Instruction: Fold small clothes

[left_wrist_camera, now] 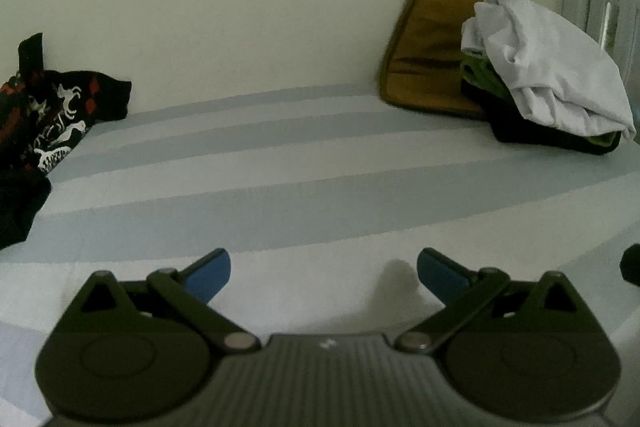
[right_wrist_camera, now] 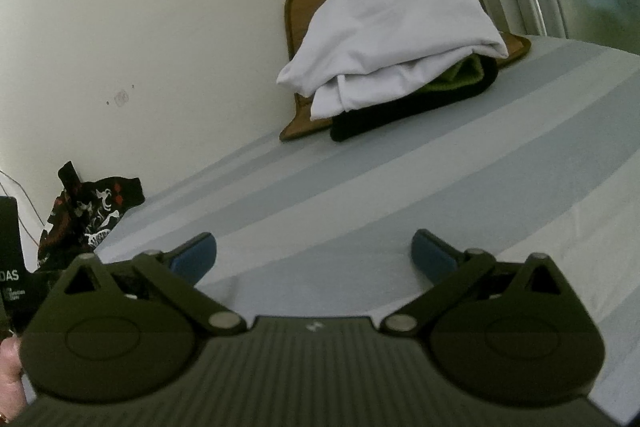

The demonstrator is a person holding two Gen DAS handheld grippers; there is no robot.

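Black garment (left_wrist_camera: 44,119) lies crumpled by the wall — soft, light, best pinched at an edge; both grippers (left_wrist_camera: 324,277) (right_wrist_camera: 314,257) gape, holding nothing.

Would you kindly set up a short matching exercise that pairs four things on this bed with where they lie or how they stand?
Things:
1. white garment
2. black patterned garment
3. brown cushion
4. left tool

Places or states:
A. leaning against the wall
B. open, holding nothing
C. on top of the pile of folded clothes
D. crumpled at the far left by the wall

Pairs: 1-C, 2-D, 3-A, 4-B
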